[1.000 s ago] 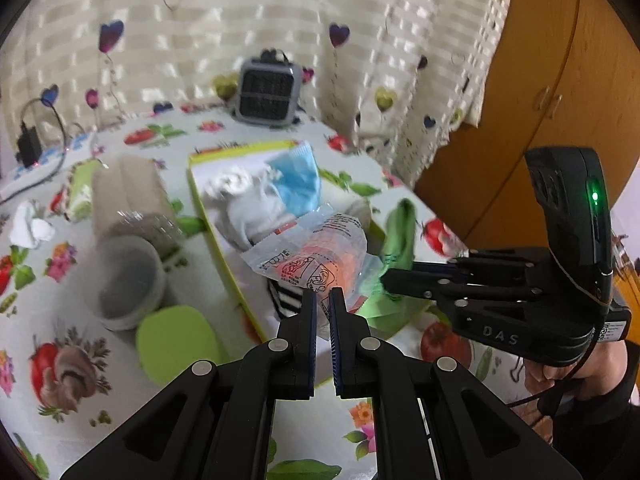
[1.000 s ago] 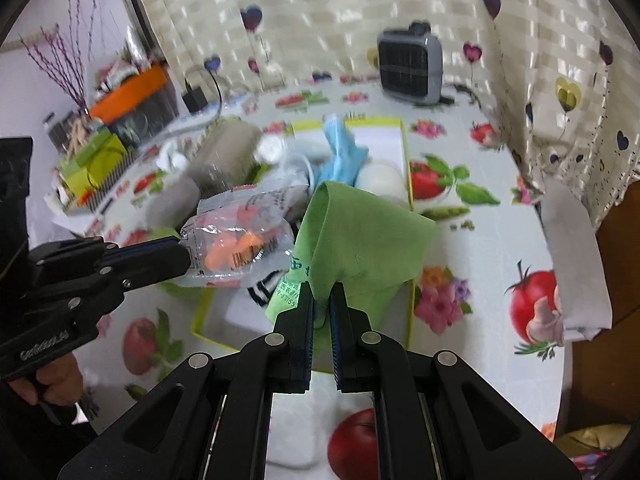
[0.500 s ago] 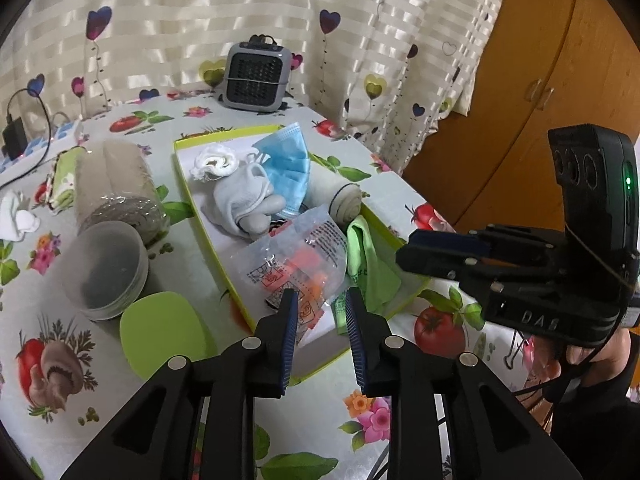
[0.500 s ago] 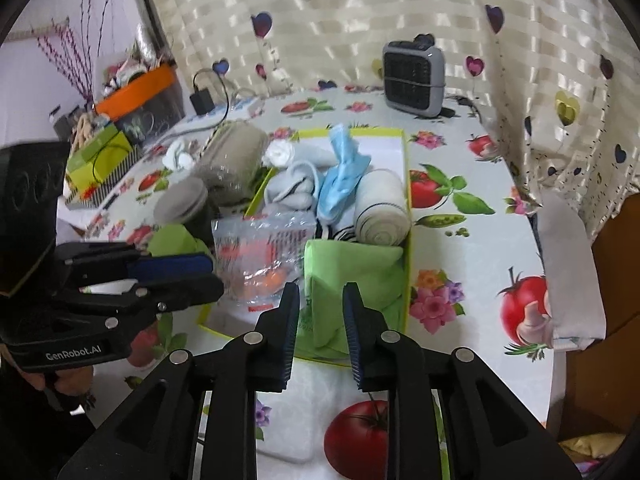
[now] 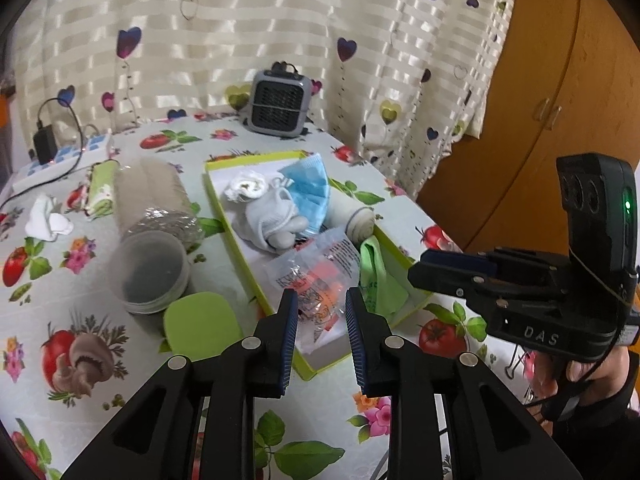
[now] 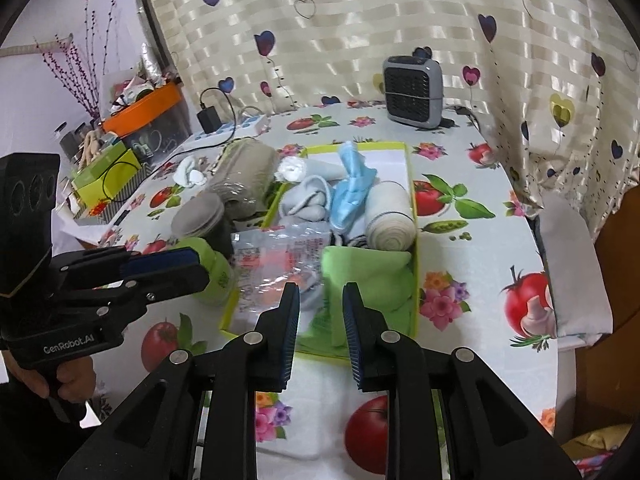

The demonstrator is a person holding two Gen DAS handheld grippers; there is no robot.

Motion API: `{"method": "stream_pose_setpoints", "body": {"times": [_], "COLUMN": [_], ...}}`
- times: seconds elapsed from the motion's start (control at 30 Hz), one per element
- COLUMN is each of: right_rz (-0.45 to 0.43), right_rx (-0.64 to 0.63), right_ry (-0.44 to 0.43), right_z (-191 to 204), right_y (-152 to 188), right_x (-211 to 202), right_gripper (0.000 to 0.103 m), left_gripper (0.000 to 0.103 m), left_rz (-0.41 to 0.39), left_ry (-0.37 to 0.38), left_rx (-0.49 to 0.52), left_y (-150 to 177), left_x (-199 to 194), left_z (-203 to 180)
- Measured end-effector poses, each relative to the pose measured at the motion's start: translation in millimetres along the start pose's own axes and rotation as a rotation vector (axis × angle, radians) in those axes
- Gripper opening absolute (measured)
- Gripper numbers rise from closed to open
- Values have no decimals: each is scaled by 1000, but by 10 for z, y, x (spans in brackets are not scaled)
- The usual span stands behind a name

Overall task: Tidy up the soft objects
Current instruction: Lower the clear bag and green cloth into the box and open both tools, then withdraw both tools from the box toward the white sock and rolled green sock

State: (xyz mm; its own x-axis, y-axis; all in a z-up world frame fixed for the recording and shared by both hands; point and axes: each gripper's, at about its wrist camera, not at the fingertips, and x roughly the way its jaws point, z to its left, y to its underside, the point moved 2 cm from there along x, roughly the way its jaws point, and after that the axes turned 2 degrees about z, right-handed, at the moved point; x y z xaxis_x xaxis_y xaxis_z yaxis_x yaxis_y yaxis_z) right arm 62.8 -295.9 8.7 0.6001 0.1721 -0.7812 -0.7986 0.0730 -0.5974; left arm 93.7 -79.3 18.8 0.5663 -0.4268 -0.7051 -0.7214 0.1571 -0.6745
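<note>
On the counter [image 6: 472, 240], covered in a fruit-print cloth, a yellow-rimmed box [image 6: 411, 184] held the soft items: a folded green cloth [image 6: 372, 276] at its near right corner, a clear packet of orange earplugs [image 5: 316, 276] at its near left, a rolled bandage [image 6: 390, 216] along the right rim, and a blue face mask [image 6: 352, 192] and grey socks [image 5: 272, 216] in the middle. The left gripper [image 5: 320, 312] and right gripper [image 6: 320, 304] hovered over the box's near end, jaws parted and gripping nothing. A small grey fan [image 5: 280, 104] stood at the counter's far edge, before a heart-print curtain [image 5: 240, 20].
</note>
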Motion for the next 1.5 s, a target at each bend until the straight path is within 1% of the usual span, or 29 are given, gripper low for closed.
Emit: {"method": "stream_pose_setpoints", "body": {"times": [0.13, 0.17, 0.2, 0.5, 0.8, 1.03, 1.5], "right_rz": [-19, -24, -31, -82, -85, -90, -88], "right_rx": [-19, -21, -24, -46, -94, -137, -173], "right_ry": [-8, -10, -11, -31, -42, -57, -84], "right_z": [98, 113, 135, 297, 510, 648, 861], "right_y": [-5, -8, -14, -113, -215, -243, -331], "right_x": [-32, -39, -49, -77, -41, -6, 94], "right_gripper": [25, 28, 30, 30, 30, 30, 30], "left_gripper": [23, 23, 23, 23, 23, 23, 23], "left_rz": [-15, -17, -21, -56, -87, -90, -86], "left_ry": [-26, -30, -35, -77, -117, -132, -180], "left_rx": [-23, -27, -33, -78, -111, -137, -204], "left_y": [-7, -9, -8, -29, -24, 24, 93], "left_x": [-79, -90, -106, -261, -384, -421, -482], "left_z": [74, 85, 100, 296, 513, 639, 914]}}
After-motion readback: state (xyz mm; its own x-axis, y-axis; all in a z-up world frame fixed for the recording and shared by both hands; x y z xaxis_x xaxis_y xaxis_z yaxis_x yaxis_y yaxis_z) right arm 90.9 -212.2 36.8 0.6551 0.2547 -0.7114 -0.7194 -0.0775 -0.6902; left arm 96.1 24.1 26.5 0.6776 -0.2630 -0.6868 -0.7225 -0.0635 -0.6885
